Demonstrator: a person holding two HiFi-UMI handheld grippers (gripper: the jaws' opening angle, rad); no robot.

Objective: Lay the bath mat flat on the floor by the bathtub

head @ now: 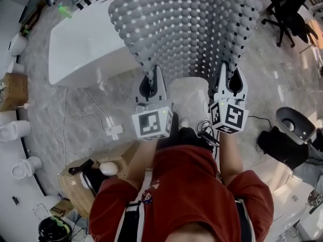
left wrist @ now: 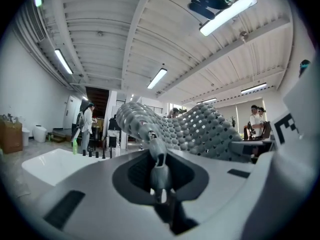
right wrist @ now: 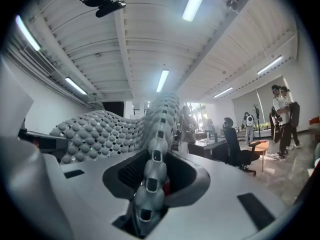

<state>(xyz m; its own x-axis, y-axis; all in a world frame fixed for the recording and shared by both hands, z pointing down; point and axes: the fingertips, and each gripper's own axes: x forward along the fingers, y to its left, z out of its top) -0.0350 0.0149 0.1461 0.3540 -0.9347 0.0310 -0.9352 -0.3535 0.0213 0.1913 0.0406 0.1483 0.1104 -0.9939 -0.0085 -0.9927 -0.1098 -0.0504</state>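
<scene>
A grey pebbled bath mat (head: 186, 29) with small square holes hangs spread out in the air in front of me, over the white bathtub (head: 86, 47). My left gripper (head: 151, 80) is shut on the mat's near left corner. My right gripper (head: 229, 77) is shut on its near right corner. In the left gripper view the mat (left wrist: 195, 131) billows away from the jaws, a thin edge pinched between them. In the right gripper view a row of the mat's pebbles (right wrist: 155, 169) runs down through the closed jaws.
Marbled floor (head: 65, 110) lies between me and the tub, with a white cable and plug (head: 112, 129) on it. White toilets (head: 15, 130) line the left wall. A black office chair (head: 290, 9) stands far right, a cardboard box (head: 91, 178) near my left.
</scene>
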